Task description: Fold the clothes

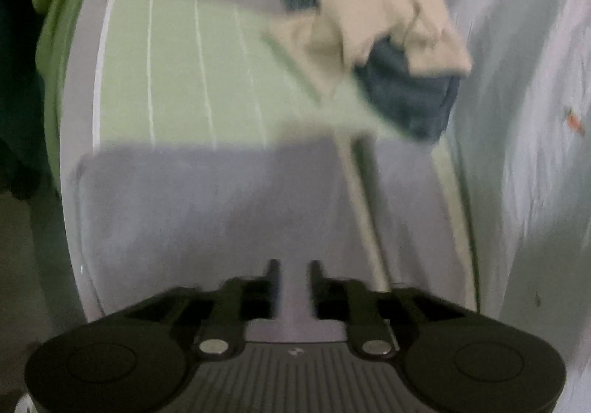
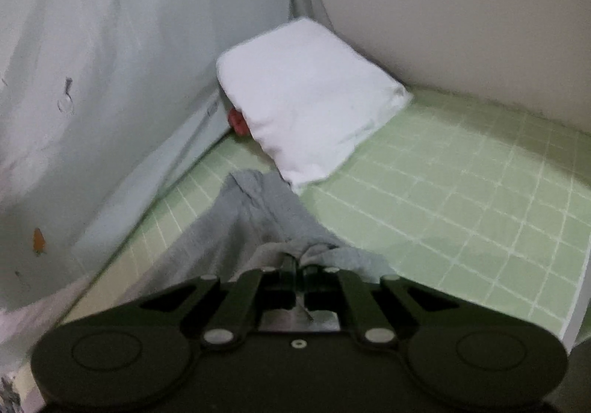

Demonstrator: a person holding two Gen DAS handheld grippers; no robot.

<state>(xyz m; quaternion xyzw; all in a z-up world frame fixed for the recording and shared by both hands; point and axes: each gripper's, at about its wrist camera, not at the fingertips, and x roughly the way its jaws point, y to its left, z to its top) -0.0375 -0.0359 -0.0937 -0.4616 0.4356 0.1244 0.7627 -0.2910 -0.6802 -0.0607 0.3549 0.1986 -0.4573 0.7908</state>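
Observation:
A grey garment [image 1: 221, 213] lies spread on the green checked sheet [image 1: 177, 73] in front of my left gripper [image 1: 293, 269]. The left gripper's jaws stand a little apart just over the grey cloth, with a strip of it showing between them. My right gripper [image 2: 299, 263] is shut on a bunched edge of the same grey garment [image 2: 255, 221], which trails away from it over the sheet [image 2: 461, 191]. Both views are blurred.
A heap of beige and dark blue clothes [image 1: 388, 40] lies further along the bed. A white pillow [image 2: 306, 110] with something red [image 2: 238, 121] beside it lies in the corner. A pale carrot-print curtain [image 2: 110, 62] and a wall [image 2: 461, 7] bound the bed.

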